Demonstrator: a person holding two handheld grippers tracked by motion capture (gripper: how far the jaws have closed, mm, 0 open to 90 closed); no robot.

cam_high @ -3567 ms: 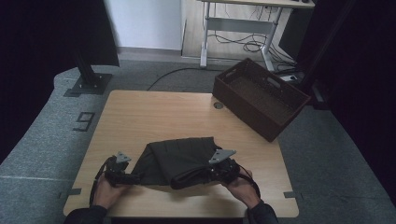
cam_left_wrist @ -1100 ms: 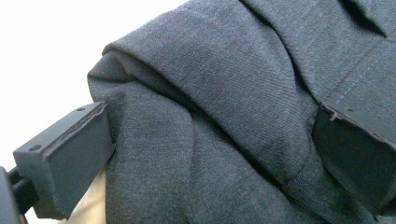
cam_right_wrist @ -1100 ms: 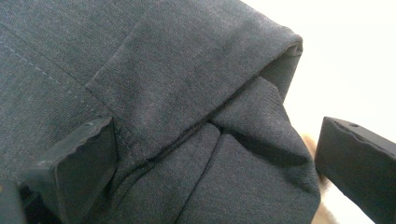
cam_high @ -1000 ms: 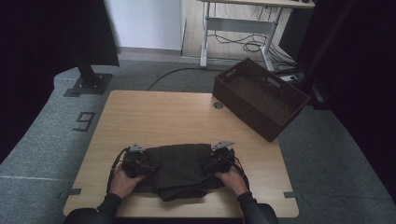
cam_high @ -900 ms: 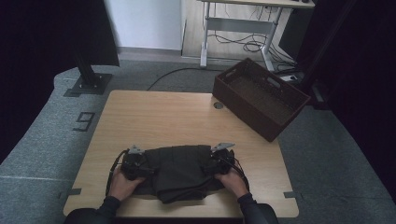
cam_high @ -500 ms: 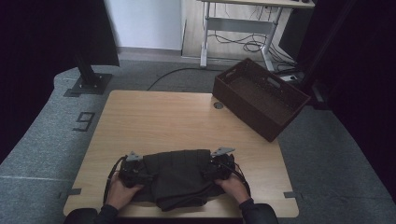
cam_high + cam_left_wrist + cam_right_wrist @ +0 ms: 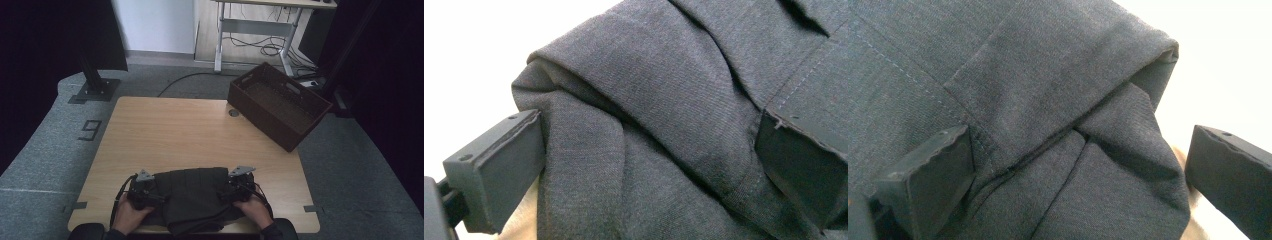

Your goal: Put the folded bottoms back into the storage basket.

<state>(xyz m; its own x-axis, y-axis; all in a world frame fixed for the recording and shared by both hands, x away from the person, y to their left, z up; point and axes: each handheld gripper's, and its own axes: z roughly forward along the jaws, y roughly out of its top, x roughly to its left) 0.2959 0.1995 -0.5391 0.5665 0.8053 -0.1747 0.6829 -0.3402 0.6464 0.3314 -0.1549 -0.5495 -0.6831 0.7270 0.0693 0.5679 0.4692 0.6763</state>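
A light wooden table (image 7: 185,135) with a round cable grommet (image 7: 234,113) stands on grey carpet (image 7: 45,145) marked with a dark figure 9 (image 7: 90,130). A dark brown crate (image 7: 278,104) sits at its far right corner, and black curtains (image 7: 45,45) hang on both sides beside a stand's base plate (image 7: 94,91). Behind, a white wall (image 7: 155,25) meets what looks like a desk frame (image 7: 255,30) with loose cables (image 7: 267,49) under it.

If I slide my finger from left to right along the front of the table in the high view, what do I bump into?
left gripper → dark folded cloth → right gripper
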